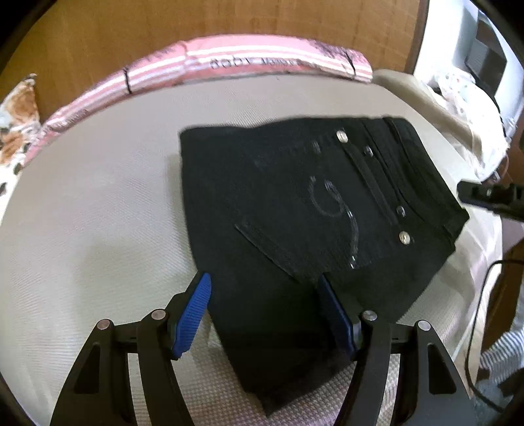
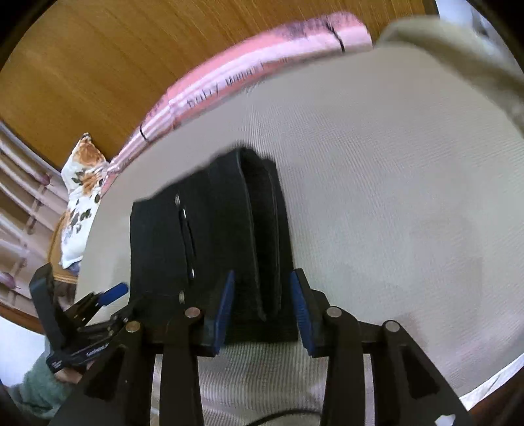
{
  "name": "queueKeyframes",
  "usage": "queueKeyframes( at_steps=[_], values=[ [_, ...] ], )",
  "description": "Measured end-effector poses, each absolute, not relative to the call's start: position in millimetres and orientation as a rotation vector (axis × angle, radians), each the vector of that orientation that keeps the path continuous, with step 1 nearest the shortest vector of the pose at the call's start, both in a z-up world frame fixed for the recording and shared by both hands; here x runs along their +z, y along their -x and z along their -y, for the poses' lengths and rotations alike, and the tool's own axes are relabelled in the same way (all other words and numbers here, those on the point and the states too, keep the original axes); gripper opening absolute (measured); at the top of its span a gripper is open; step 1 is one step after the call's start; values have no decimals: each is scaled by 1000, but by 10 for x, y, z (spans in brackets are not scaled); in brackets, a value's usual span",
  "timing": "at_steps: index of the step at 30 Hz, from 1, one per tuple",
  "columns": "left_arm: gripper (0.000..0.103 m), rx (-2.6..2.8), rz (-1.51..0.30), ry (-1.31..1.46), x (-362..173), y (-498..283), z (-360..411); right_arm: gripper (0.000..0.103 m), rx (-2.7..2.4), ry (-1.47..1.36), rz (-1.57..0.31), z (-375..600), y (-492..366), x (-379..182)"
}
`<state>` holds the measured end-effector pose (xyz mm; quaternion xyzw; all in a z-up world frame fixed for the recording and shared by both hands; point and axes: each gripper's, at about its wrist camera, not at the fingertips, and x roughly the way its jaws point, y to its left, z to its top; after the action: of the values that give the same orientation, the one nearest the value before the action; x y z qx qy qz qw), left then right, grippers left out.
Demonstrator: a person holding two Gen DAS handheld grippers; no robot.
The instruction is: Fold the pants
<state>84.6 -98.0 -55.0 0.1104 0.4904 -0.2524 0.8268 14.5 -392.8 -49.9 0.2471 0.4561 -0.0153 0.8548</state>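
The black pants (image 1: 304,209) lie folded into a compact rectangle on the cream bed cover, back pocket with silver rivets and stitched swirl facing up. My left gripper (image 1: 265,288) is open, its blue pads over the near edge of the folded pants, holding nothing. In the right wrist view the pants (image 2: 209,249) show from the waistband end. My right gripper (image 2: 262,285) is open, its pads on either side of the waistband end, not closed on it. The left gripper (image 2: 108,295) shows at the lower left of that view. The right gripper's black tip (image 1: 484,193) shows at the right edge of the left wrist view.
A pink striped blanket (image 1: 229,62) lies rolled along the far edge of the bed (image 1: 82,203) against a wooden headboard (image 1: 131,29). A floral pillow (image 2: 82,193) is at the left. A beige cloth (image 1: 425,98) and a black cable (image 1: 481,314) are at the right.
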Motion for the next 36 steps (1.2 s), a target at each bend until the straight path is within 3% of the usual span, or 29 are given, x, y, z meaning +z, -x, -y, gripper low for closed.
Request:
queueKeyframes(
  at_steps=[7,16,23,36],
  values=[
    [68,-411,-981,-320,-508,-873,963,34,-26,-405,-881,3763,-580,-246],
    [68,-357,-1049,-335,-692,-967,929,26,-71,-318,-1011,3560,-989,-639],
    [70,-364,-1064,-311,-725,-983,913,25,-76,-317,-1041,3593,-908,-746],
    [70,-357,-1107,-180,-658,-1114,712,49,-53,-418,-1058,3792,-573,-871]
  ],
)
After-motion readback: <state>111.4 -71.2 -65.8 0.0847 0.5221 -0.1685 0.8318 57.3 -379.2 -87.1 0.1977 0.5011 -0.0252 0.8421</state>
